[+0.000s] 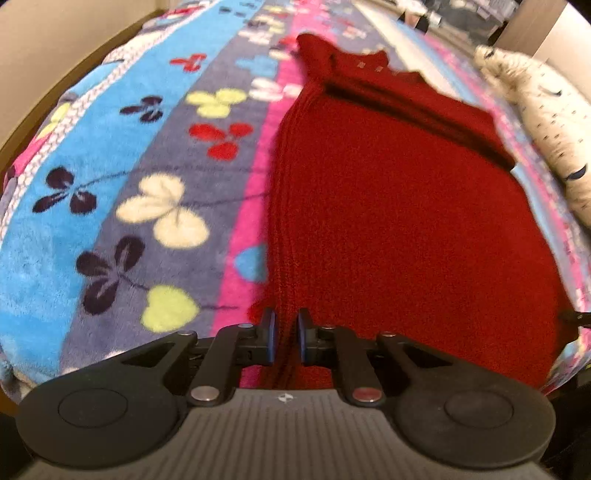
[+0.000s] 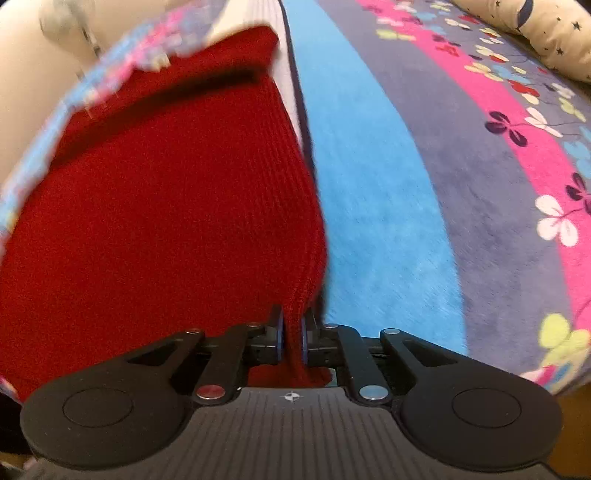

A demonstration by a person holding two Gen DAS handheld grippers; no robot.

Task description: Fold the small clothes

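Note:
A red knit sweater [image 1: 399, 206] lies stretched out on the patterned fleece blanket [image 1: 122, 184], its sleeves folded across the far end. My left gripper [image 1: 286, 332] is shut on the sweater's near left hem corner, cloth pinched between the blue pads. In the right wrist view the same sweater [image 2: 159, 206] runs away to the left. My right gripper [image 2: 293, 332] is shut on its near right hem corner, with a ribbed strip of cloth passing between the pads.
A cream pillow with small dark marks [image 1: 546, 122] lies at the blanket's right side; it also shows in the right wrist view [image 2: 535, 33]. The blanket [image 2: 461, 184] covers the bed. A wooden bed edge [image 1: 55, 85] curves along the far left.

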